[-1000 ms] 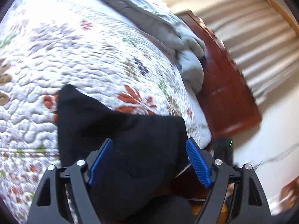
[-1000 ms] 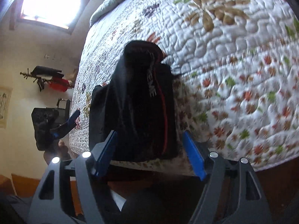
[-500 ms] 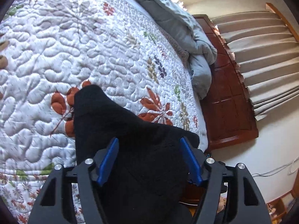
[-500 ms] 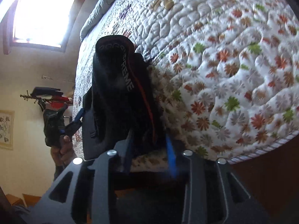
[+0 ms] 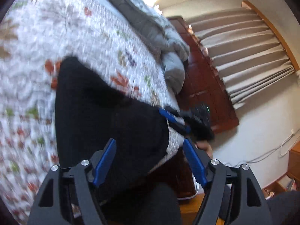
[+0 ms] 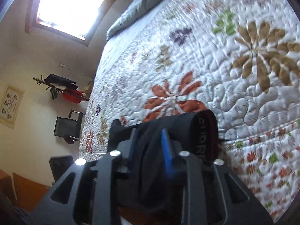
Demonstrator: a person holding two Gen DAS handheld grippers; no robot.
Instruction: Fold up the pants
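Pants [image 5: 105, 123] lie bunched at the quilt [image 6: 234, 65] edge, the right gripper [image 6: 150, 142] just clamped on them, the left gripper [image 5: 150, 161] open, so lifting and spreading comes next.

Your left gripper [image 5: 150, 162] has matte black triangular frames with open cut-outs, four round silver screw heads across its top, and ribbed bright blue pads on its fingers [image 5: 105, 163]. Your right gripper [image 6: 150, 146] is built alike: black frames, shiny screws, blue pads [image 6: 167, 150]. Your hand [image 5: 204, 147] shows behind it, gripping the black handle
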